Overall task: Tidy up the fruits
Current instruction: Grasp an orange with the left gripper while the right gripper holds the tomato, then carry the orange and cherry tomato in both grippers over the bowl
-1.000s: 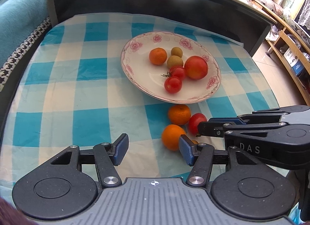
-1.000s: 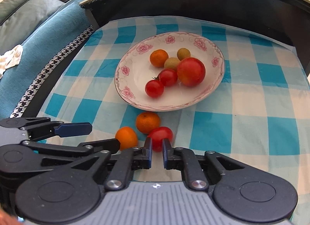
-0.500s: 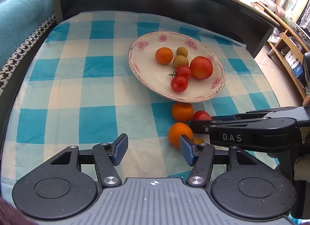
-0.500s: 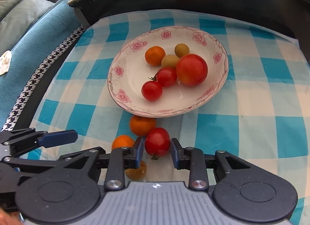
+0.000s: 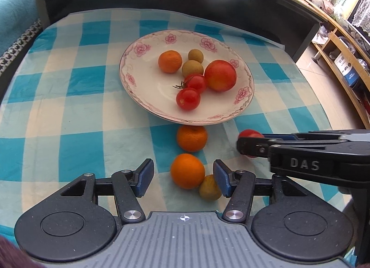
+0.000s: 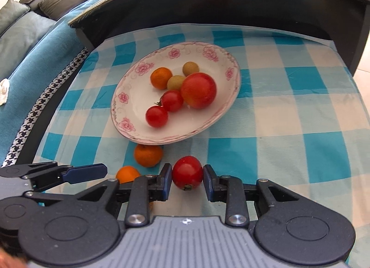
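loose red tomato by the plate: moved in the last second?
Yes. The tomato, now between the right gripper fingers, has gone right, away from the two oranges it sat against on the cloth.

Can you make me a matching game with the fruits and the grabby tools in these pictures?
Things:
1. big tomato
2. small tomato
3. near orange
4. left tool

Places or states:
A. between the right tool's two pads
B. on the flowered plate
C. open wide
D. on the checked cloth, beside a small tan fruit

Pairs: 1-B, 2-A, 3-D, 4-C
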A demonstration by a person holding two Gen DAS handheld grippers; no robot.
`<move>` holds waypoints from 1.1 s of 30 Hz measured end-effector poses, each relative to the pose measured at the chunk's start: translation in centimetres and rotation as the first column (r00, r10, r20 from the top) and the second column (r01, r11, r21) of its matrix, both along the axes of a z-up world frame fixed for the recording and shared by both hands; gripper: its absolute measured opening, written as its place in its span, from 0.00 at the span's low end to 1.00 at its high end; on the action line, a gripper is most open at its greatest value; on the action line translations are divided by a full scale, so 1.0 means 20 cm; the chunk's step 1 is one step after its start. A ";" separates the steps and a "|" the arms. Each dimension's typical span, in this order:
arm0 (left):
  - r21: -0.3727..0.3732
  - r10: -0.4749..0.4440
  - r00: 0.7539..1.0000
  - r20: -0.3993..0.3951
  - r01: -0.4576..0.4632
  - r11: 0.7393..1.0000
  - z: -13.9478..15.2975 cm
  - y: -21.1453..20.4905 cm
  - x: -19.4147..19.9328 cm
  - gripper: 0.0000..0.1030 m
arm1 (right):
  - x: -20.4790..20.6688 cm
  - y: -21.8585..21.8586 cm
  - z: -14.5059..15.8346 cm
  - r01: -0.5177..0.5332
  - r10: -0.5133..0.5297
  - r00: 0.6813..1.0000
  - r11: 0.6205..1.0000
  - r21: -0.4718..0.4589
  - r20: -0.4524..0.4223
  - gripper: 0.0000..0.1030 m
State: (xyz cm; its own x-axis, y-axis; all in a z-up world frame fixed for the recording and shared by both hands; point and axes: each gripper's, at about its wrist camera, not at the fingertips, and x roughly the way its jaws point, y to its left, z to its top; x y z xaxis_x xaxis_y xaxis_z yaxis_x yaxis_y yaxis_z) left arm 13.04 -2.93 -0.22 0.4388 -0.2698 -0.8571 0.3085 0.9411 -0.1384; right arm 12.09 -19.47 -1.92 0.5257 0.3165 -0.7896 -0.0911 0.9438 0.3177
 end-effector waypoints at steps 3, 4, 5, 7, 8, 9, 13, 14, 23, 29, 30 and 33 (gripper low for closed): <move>0.019 0.005 1.000 0.003 -0.005 1.000 -0.02 -0.02 0.02 0.50 | -0.01 -0.04 0.00 0.021 -0.021 1.000 1.000 0.000 0.003 0.31; 0.020 0.007 1.000 -0.007 -0.007 1.000 -0.03 -0.03 0.03 0.48 | -0.01 -0.05 0.00 0.024 -0.024 1.000 1.000 0.001 0.003 0.31; 0.020 0.006 1.000 -0.011 -0.006 1.000 -0.04 -0.03 0.03 0.48 | -0.01 -0.06 0.00 0.025 -0.025 1.000 1.000 0.001 0.000 0.31; 0.045 -0.014 1.000 -0.001 0.014 0.999 -0.04 -0.05 0.01 0.42 | -0.02 -0.07 0.00 0.030 -0.030 1.000 1.000 -0.008 -0.001 0.31; 0.054 -0.023 1.000 0.002 0.023 0.998 -0.04 -0.05 0.01 0.41 | -0.02 -0.08 -0.01 0.029 -0.029 1.000 0.999 -0.014 -0.001 0.31; 0.057 -0.021 1.000 0.002 0.021 0.998 -0.04 -0.05 0.00 0.41 | -0.03 -0.08 -0.01 0.027 -0.027 1.000 0.999 -0.017 -0.001 0.31; 0.065 -0.004 1.000 0.003 0.003 0.998 -0.03 -0.02 -0.01 0.40 | -0.03 -0.06 -0.01 0.019 -0.019 1.000 1.000 -0.022 -0.005 0.31; 0.068 0.001 1.000 0.001 -0.001 0.998 -0.03 -0.01 -0.02 0.40 | -0.03 -0.06 -0.01 0.014 -0.014 1.000 1.000 -0.024 -0.007 0.31; 0.080 0.010 1.000 0.013 -0.011 0.997 0.04 0.10 -0.16 0.40 | -0.15 -0.01 0.02 -0.036 0.035 0.999 0.995 -0.097 -0.018 0.31; 0.103 -0.015 1.000 -0.014 0.016 0.995 0.00 0.10 -0.27 0.40 | -0.31 0.05 0.01 -0.087 0.081 0.996 0.986 -0.142 -0.048 0.31; 0.106 -0.020 1.000 -0.016 0.022 0.994 0.00 0.10 -0.28 0.40 | -0.33 0.06 0.01 -0.095 0.088 0.995 0.984 -0.149 -0.050 0.31; 0.132 -0.026 1.000 -0.009 0.027 0.991 -0.03 0.10 -0.31 0.41 | -0.38 0.11 0.00 -0.118 0.111 0.993 0.977 -0.179 -0.049 0.31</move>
